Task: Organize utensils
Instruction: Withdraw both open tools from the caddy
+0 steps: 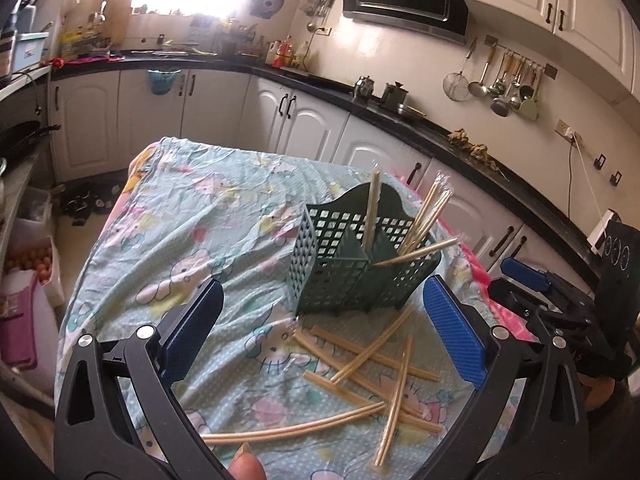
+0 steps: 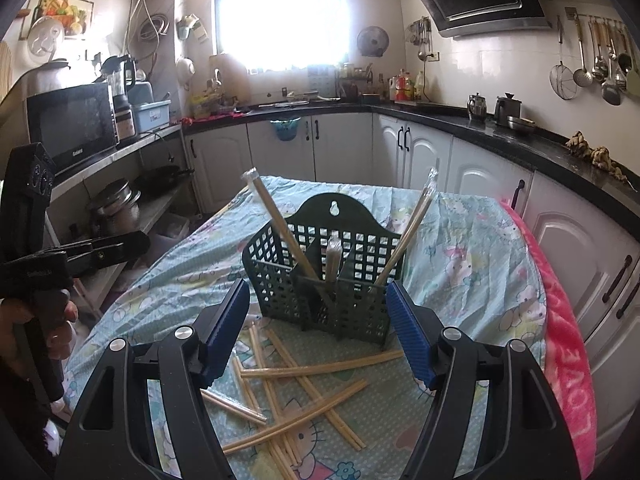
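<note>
Mid-sort, between picks. Left gripper (image 1: 320,336) hung released, nothing held, with the loose chopsticks (image 1: 380,364) scattered on the tablecloth (image 1: 160,220) between its fingers. Green basket (image 1: 352,256) stood at 12 o'clock of that pile, touching its far edge, a few wrapped chopsticks (image 1: 424,216) already leaning in its compartments. Right gripper (image 2: 318,332) was also released and empty, basket just beyond its tips, pile at 6 o'clock below. Next move probably called for dropping over 1 stick, clamping it, then lifting it into a compartment.

Dk green basket (image 2: 320,300), tan chopsticks (image 2: 304,384), blue pads (image 2: 412,340).
</note>
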A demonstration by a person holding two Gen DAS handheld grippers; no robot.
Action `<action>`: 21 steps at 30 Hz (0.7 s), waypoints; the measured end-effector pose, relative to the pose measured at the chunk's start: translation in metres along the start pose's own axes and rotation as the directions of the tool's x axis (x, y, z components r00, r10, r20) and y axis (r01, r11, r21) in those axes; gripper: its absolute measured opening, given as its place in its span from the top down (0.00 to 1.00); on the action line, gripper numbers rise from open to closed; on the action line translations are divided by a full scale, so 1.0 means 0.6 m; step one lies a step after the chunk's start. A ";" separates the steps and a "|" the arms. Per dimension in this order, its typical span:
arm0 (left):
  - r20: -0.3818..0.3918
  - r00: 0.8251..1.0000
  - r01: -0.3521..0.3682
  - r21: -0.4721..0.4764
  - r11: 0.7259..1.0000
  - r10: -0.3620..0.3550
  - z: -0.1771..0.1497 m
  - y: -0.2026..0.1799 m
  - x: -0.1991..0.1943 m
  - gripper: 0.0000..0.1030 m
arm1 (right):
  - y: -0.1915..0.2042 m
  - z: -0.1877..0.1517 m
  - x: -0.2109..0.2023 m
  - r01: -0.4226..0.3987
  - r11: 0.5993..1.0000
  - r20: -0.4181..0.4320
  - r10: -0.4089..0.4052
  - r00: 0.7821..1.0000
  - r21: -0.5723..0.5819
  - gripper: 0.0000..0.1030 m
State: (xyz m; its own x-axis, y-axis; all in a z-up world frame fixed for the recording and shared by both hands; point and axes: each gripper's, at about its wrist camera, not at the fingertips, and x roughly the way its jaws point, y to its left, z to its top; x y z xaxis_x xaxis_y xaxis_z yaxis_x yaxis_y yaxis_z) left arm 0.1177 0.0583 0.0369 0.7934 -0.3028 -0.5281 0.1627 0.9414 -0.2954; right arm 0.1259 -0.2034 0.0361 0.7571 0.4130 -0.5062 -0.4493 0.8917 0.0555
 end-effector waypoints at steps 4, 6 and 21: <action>-0.007 1.000 -0.027 0.003 1.000 0.027 -0.010 0.004 0.001 0.11 | 0.004 -0.008 0.008 -0.002 1.000 -0.017 0.002 1.000 -0.003 0.33; -0.011 0.999 -0.037 0.002 0.999 0.037 -0.015 0.007 0.001 0.11 | 0.005 -0.014 0.013 -0.001 1.000 -0.026 0.001 1.000 -0.006 0.33; -0.074 0.994 -0.084 -0.061 0.995 0.079 -0.063 0.045 0.003 0.11 | -0.007 -0.056 0.061 0.043 0.999 -0.111 -0.045 0.993 -0.021 0.32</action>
State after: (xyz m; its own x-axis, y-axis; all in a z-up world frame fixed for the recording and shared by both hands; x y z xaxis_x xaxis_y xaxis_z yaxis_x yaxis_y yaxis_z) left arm 0.1009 0.0774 -0.0021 0.7584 -0.2374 -0.6071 0.0597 0.9527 -0.2980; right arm 0.1397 -0.1981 -0.0115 0.7195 0.3493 -0.6002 -0.4264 0.9044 0.0153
